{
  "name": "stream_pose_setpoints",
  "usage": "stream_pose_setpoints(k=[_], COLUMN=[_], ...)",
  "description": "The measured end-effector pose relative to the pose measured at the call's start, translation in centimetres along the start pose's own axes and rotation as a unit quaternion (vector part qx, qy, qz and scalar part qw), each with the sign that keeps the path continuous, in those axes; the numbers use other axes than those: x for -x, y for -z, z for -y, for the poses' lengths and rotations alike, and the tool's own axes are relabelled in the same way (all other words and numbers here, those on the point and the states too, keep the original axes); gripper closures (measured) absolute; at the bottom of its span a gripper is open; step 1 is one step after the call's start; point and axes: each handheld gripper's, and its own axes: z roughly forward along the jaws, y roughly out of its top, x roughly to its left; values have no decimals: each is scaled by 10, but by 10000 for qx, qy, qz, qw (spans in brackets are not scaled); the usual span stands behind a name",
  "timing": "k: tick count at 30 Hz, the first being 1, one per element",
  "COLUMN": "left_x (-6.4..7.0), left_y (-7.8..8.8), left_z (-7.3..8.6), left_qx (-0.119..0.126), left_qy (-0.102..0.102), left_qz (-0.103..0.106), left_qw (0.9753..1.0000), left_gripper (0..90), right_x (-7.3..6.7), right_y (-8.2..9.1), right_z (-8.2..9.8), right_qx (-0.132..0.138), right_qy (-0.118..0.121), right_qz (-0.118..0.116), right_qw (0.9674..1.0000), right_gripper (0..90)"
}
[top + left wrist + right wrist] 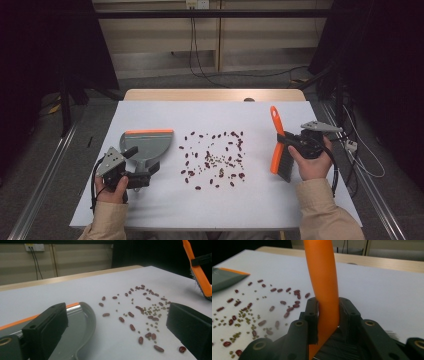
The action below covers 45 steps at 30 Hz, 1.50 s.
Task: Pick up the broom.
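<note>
1. Right gripper [300,142] is pinching the orange brush [278,146] by its handle; in the right gripper view both jaws press flat on the handle [322,290], bristles hanging below, just off the bench [150,210].
2. Left gripper [137,175] has its jaws around the rear handle of the grey dustpan [147,147]. I can't tell how firmly it bites; in the left gripper view the jaws stand well apart with the pan [75,327] lying between them.
3. The beans [215,157] are scattered between my two grippers, left of the brush and right of the pan's mouth.
4. I reckon the sweep comes next: I'd set the bristles down on the far side of the scatter, away from the pan.
5. I'd keep the brush upright and the strokes short, since round beans roll.
6. I'd press the pan's orange lip [149,131] flat on the bench, facing the beans, so nothing slips beneath.
</note>
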Motion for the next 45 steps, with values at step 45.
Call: stream_pose_setpoints(k=[45], left_x=[84], left_y=[-86], left_z=[-38], left_qx=[-279], left_qy=[-94], left_qz=[1343], left_qw=[9905], left_gripper=[56], right_x=[-49], right_y=[8], right_z=[-28], right_qx=[1131], right_qy=[151], right_qz=[-802], right_qw=[9902], right_gripper=[715])
